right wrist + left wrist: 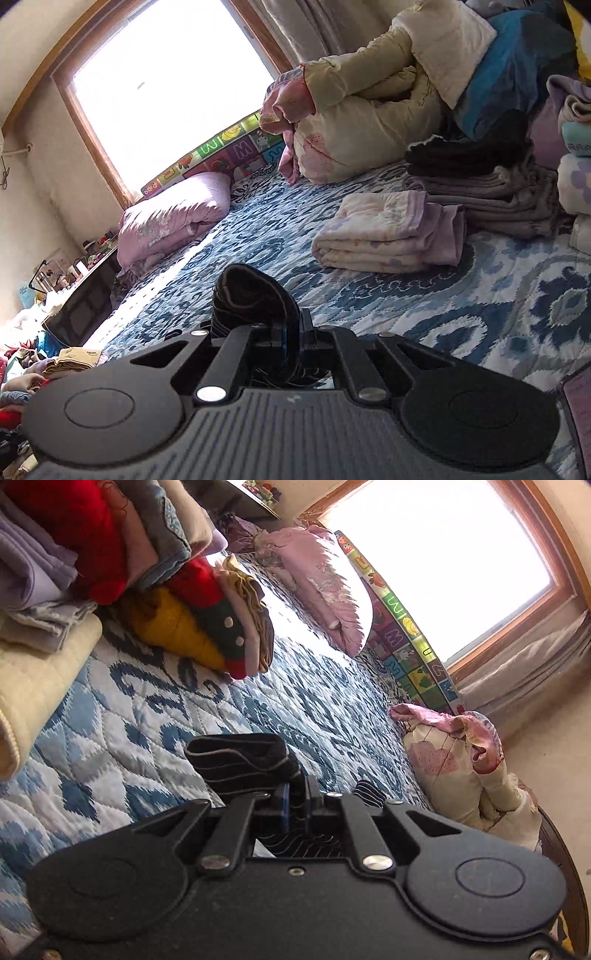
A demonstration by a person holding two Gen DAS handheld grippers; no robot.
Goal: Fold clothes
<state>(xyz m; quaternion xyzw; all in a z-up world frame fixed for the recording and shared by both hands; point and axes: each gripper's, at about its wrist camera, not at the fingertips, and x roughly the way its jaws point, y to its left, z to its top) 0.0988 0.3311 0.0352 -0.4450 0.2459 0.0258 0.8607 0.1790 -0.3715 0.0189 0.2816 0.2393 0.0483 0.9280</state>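
In the left wrist view my left gripper [295, 794] has its jaws drawn together on a dark striped garment [240, 760]; the cloth is pinched between the blue-edged pads and its free bulk bulges forward and to the left of the fingertips, above the blue patterned quilt [129, 720]. A second striped fold shows just right of the jaws, and more of the fabric hangs beneath the gripper body. The visible roll runs with its long axis crosswise to the fingers, pale stripes following that axis. In the right wrist view my right gripper [295, 332] is likewise clamped on the dark striped garment [255, 295], which rises as a rounded hump directly ahead and slightly left of the fingertips, tilted up and away from me. Beyond it on the quilt [480, 314] lies a folded pale lilac blanket [388, 236], with a stack of grey and black folded clothes [487, 184] behind it. In the left wrist view a pile of folded red, yellow and green clothes [207, 627] sits farther out. Farthest, against the window [443, 572], stands an alphabet play mat [406, 627]; I read the letters W, M, U and Z on its squares. No brand names are legible.
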